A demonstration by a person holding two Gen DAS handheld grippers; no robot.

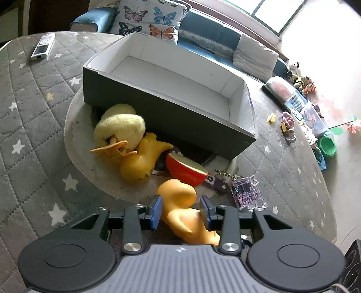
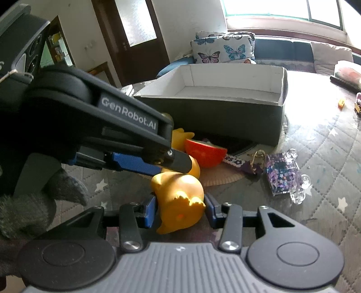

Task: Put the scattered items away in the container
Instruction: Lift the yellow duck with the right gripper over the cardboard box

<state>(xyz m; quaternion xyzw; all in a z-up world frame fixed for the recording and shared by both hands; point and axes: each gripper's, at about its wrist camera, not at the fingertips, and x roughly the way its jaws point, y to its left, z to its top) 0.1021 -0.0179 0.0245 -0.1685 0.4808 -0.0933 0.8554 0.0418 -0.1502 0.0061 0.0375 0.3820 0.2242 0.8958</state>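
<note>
An orange rubber duck (image 1: 182,209) lies between the blue pads of my left gripper (image 1: 181,210), which looks shut on it. The same duck (image 2: 180,198) sits between the pads of my right gripper (image 2: 180,208), which also looks shut on it. The left gripper's arm (image 2: 108,126) reaches in from the left above the duck. The open grey box (image 1: 162,108) with a white inside stands behind; it also shows in the right wrist view (image 2: 225,117). Beside it lie a yellow plush duck (image 1: 119,126), a second rubber duck (image 1: 142,162), a red half apple (image 1: 187,171) and a glittery keychain (image 1: 246,191).
A remote control (image 1: 42,47) lies far left on the grey star-quilted table cover (image 1: 33,135). A round mat (image 1: 76,139) lies under the box. Small toys and a green cup (image 1: 327,146) crowd the right edge. A sofa with a butterfly pillow (image 1: 149,18) is behind.
</note>
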